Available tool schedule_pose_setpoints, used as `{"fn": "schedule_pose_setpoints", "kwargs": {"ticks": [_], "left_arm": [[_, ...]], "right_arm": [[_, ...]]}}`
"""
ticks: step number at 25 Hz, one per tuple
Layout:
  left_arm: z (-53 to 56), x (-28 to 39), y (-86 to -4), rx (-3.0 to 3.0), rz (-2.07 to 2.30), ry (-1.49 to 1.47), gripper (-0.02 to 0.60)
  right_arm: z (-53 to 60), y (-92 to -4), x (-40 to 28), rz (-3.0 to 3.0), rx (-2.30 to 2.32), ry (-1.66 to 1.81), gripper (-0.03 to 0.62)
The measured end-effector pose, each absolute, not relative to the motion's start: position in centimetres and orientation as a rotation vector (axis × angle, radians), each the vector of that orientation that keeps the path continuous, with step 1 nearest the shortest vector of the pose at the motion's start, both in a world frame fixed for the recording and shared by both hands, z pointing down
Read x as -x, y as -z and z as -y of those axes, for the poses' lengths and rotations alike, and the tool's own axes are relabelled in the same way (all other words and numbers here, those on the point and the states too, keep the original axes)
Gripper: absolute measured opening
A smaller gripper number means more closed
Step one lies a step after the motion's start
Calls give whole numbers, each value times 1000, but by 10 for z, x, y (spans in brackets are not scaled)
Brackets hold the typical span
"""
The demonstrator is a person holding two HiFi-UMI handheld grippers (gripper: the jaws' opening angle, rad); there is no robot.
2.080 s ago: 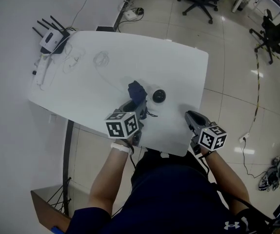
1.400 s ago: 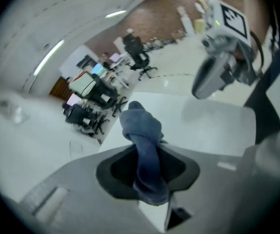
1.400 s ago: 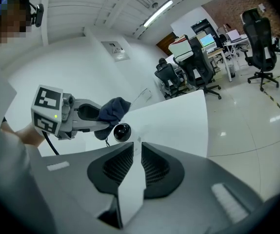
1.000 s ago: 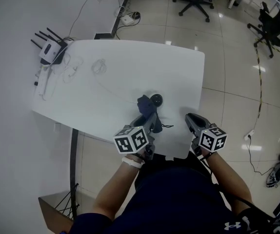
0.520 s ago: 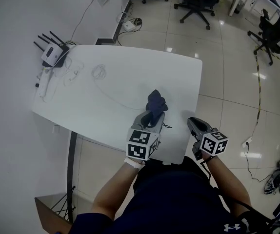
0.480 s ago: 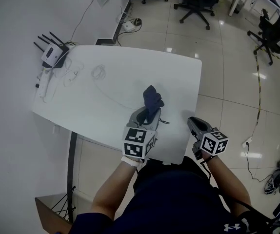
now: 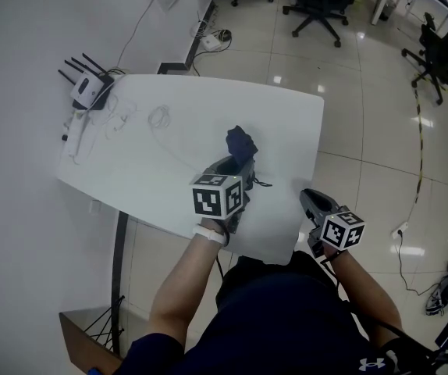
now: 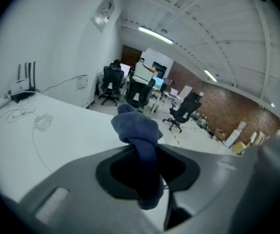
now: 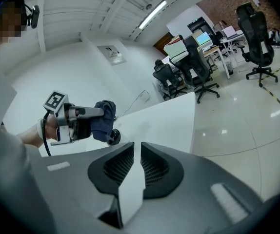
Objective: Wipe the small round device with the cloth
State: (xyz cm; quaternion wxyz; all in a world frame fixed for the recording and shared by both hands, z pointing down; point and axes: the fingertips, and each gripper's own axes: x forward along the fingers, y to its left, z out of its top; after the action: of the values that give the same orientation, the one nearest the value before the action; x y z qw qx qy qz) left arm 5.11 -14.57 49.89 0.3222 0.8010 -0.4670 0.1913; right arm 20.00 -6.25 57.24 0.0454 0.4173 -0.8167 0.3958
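I am in the wiping step itself. My left gripper [image 7: 238,165] is clamped on the dark blue cloth [image 7: 241,142]: its jaws stand partly apart with a fold of cloth pinched between them, and the rest is bunched up ahead of the tips. The small round device [image 9: 113,137], black and sitting on the white table [image 7: 169,162], peeps out just under the lower edge of the bunch in the right gripper view. From my head view it is hidden behind cloth and gripper. Cloth and device look to be touching, though I cannot be sure the wad is really pressing on it.

My right gripper [image 7: 307,198] hangs by the near right edge of the table, well apart from the device, its jaws drawn almost together with a thin slit between them and nothing in it.

Next I judge I must bear the wad down onto the device's top and rub across it. Nothing steadies the device, so I expect a hard push would make it slide.
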Motion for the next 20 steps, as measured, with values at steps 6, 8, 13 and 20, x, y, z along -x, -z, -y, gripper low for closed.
{"fn": "schedule_pose_setpoints", "kwargs": {"ticks": [6,8,13,20], "left_arm": [[107,-93,-533,-2200,1067,-735,104],[94,-94,-541,-2203,1039,-765,104],[60,-72,-556,-2182,997,-811,104],[39,-34,-566,-2154,976,-745,105]], "right_arm": [[63,-578,-208,2470,-1294,-1223,49],[62,-578,-209,2466,-1294,-1222,49],[60,-580,-201,2464,-1279,-1214,49],[60,-579,-175,2478,-1231,-1182,49]]}}
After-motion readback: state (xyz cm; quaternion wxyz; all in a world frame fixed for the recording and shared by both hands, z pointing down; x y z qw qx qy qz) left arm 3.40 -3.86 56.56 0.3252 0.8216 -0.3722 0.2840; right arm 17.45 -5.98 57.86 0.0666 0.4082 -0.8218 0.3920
